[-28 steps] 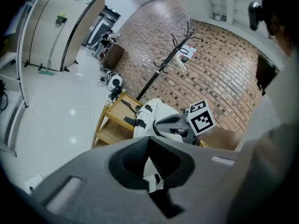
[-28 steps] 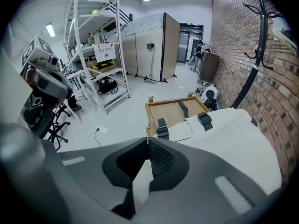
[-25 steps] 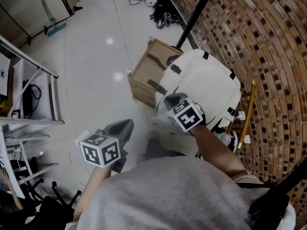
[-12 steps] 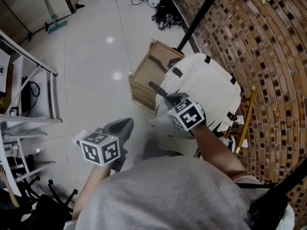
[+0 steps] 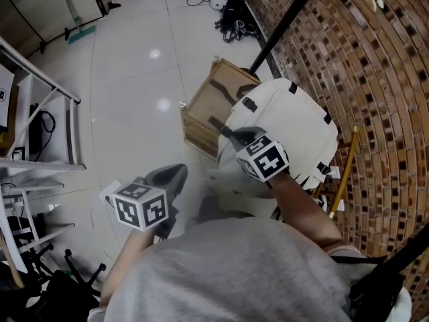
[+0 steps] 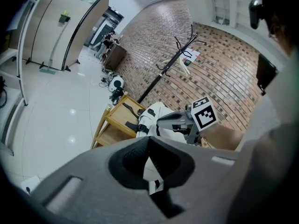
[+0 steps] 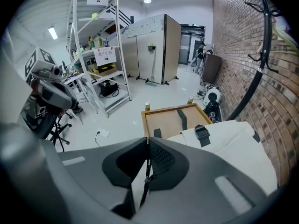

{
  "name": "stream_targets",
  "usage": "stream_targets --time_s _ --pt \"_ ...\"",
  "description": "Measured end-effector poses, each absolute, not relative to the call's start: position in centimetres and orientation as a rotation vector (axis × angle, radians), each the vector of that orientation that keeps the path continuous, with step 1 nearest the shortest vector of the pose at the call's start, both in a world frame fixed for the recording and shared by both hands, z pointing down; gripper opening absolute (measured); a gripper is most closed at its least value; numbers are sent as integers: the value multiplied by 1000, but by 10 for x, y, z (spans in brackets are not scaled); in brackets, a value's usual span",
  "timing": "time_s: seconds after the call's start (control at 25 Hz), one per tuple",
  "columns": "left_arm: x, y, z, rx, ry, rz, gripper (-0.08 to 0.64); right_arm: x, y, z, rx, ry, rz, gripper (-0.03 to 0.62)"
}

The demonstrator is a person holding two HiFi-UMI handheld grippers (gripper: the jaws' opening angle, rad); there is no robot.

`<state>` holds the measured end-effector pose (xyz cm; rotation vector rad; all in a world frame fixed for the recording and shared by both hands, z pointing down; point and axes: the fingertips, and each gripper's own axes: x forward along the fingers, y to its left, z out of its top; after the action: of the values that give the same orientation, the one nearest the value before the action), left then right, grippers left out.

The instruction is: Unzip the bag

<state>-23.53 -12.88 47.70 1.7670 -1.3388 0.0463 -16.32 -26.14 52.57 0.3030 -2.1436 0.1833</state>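
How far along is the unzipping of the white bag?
Done: the right tool is shut on the zipper pull of the bag. In hand: the pull along the zip; no opened gap shows. Left: seemingly the whole zip. The left tool, shut and empty, hangs clear of the bag.

I held my left gripper low at about 7 o'clock in the head view. Its nose was aimed toward 1 o'clock, and its jaws were pressed together with nothing between them. My left forearm trailed back toward 6 o'clock. My right gripper sat just right of centre and pointed toward 10 o'clock, tipped steeply down. Its jaws were closed on the zipper pull. My bare right forearm ran back from it toward 5 o'clock.
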Motion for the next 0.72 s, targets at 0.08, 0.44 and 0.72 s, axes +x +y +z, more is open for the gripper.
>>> stream_targets --time_s 0.08,0.44,0.72 --pt "-236 -131 477 1766 -1338 44 2 -165 -265 525 301 -2145 184 9" --pt "-238 -146 479 1770 -1331 39 2 -169 -291 516 319 -2166 200 9" --pt "-244 -156 478 1770 -1339 37 2 -168 -305 514 339 -2174 220 9"
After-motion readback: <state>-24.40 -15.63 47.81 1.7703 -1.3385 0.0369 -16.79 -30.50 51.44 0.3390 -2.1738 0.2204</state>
